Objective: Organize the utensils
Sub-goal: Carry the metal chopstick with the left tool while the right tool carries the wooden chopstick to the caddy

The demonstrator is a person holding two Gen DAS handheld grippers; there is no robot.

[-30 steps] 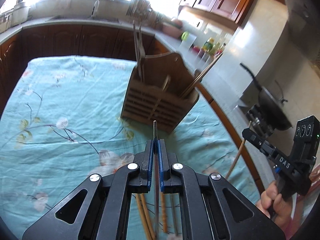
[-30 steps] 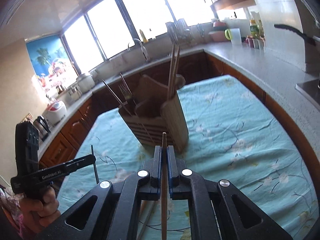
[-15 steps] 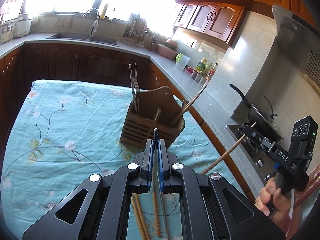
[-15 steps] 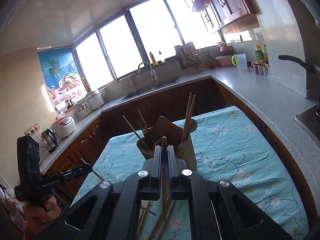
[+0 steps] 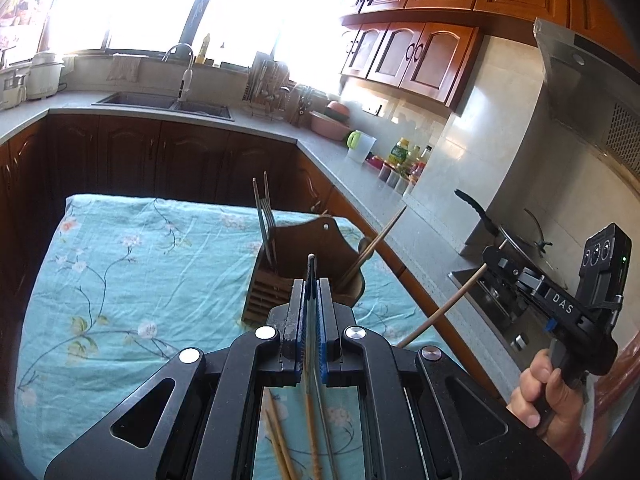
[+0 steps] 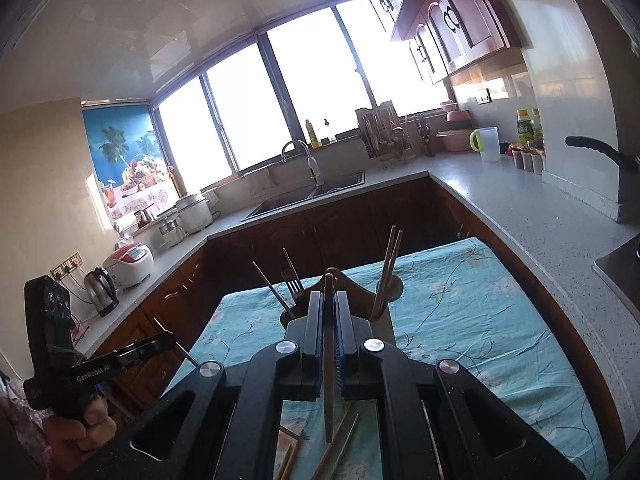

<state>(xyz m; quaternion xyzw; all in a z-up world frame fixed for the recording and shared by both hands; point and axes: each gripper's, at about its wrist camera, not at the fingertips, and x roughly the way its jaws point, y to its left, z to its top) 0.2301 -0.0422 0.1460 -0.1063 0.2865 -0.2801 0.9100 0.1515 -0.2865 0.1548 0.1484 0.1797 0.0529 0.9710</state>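
Note:
A wooden utensil holder (image 5: 320, 236) (image 6: 360, 290) stands on the teal flowered tablecloth (image 5: 120, 280). Forks and metal sticks (image 5: 265, 216) rise from its left slot, wooden chopsticks (image 5: 380, 236) from its right. My left gripper (image 5: 310, 284) is shut on a thin metal chopstick (image 5: 311, 264), raised above the cloth short of the holder. My right gripper (image 6: 328, 296) is shut on a wooden chopstick (image 6: 329, 360), also raised in front of the holder. Each gripper shows in the other's view: right gripper (image 5: 490, 258), left gripper (image 6: 170, 338). Loose chopsticks (image 5: 280, 436) lie on the cloth below.
A grey counter (image 5: 400, 216) wraps the table's far and right sides, with a sink (image 5: 160, 100), a white cup (image 5: 360, 148) and bottles. A stove with a wok (image 5: 520, 240) sits at the right. A kettle (image 6: 100, 288) and rice cookers stand on the left counter.
Both grippers have risen with their chopsticks and tipped upward. The holder now sits lower and smaller in both views, and the loose chopsticks lie farther below.

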